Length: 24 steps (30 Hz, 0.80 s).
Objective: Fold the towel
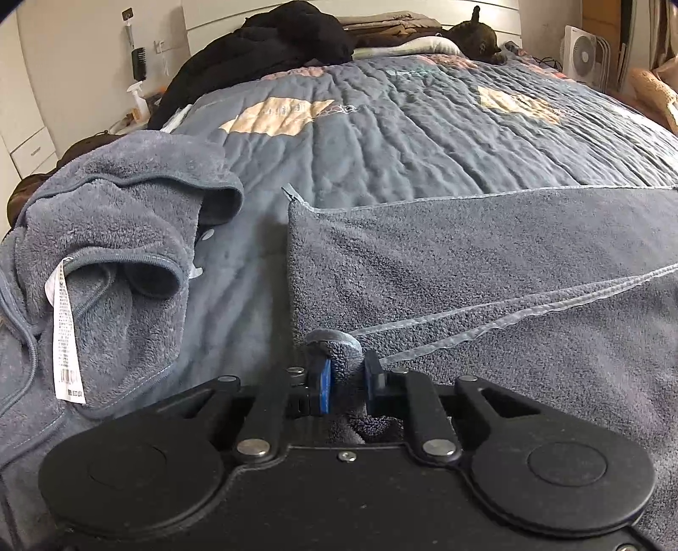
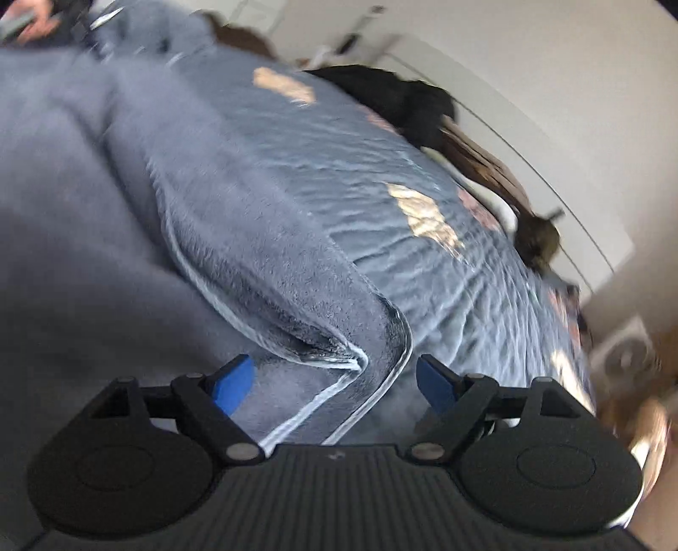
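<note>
A dark grey towel (image 1: 487,258) with a pale stitched hem lies partly folded on the bed, spreading right from the middle of the left wrist view. My left gripper (image 1: 347,383) is shut on the towel's near corner, with cloth bunched between the blue pads. In the blurred, tilted right wrist view the same towel (image 2: 271,271) shows a folded corner and its pale hem just ahead of my right gripper (image 2: 334,381). That gripper is open, and its blue pads (image 2: 235,383) stand wide apart on either side of the hem without touching it.
A crumpled grey fleece garment (image 1: 114,254) with a white label lies left of the towel. The quilted blue-grey bedspread (image 1: 402,127) stretches beyond. Black clothing (image 1: 262,51) and a dark plush toy (image 1: 474,38) sit at the headboard. A white fan (image 1: 582,57) stands at far right.
</note>
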Available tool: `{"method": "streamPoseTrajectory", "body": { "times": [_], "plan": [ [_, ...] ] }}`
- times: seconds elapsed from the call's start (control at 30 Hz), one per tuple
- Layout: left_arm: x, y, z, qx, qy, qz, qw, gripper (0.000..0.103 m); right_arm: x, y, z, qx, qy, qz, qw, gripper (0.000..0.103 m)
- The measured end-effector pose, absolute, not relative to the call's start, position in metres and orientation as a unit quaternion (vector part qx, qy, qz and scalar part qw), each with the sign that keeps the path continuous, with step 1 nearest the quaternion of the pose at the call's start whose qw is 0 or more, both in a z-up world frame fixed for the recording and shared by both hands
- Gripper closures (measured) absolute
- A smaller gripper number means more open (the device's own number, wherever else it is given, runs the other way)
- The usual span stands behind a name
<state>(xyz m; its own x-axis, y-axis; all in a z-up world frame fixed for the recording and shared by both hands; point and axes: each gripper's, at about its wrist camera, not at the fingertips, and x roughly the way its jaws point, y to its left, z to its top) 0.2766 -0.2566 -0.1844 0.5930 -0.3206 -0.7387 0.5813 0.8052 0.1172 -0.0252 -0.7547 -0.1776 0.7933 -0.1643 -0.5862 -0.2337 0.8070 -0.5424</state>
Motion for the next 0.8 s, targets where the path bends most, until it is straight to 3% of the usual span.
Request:
{"method": "streamPoseTrajectory", "body": {
  "times": [0.23,0.33,0.37,0.43,0.47,0.63,0.8],
  "plan": [
    [0.277,-0.258,-0.187,0.179,0.371,-0.256,0.874,0.086,-0.003,-0.733,-0.197,-0.489,0.328,0.098,0.803,0.020],
    [0.277,-0.259,-0.188,0.181,0.371,-0.256,0.874,0.086,0.009,-0.731,-0.206,-0.516,0.347,0.125,0.773,0.023],
    [0.277,-0.259,-0.188,0.181,0.371,-0.256,0.874,0.086,0.013,-0.731,-0.205,-0.513,0.352,0.129,0.772,0.029],
    [0.277,-0.259,-0.189,0.182,0.371,-0.255,0.874,0.086,0.024,-0.733,-0.202,-0.493,0.367,0.128,0.778,0.062],
    [0.277,-0.259,-0.189,0.182,0.371,-0.255,0.874,0.086,0.030,-0.734,-0.201,-0.480,0.376,0.123,0.783,0.096],
    [0.275,-0.256,-0.186,0.180,0.368,-0.256,0.875,0.086,0.041,-0.737,-0.196,-0.430,0.402,0.105,0.801,0.098],
    [0.271,-0.251,-0.173,0.175,0.352,-0.263,0.881,0.091,0.033,-0.742,-0.182,-0.388,0.379,0.075,0.837,0.098]
  ]
}}
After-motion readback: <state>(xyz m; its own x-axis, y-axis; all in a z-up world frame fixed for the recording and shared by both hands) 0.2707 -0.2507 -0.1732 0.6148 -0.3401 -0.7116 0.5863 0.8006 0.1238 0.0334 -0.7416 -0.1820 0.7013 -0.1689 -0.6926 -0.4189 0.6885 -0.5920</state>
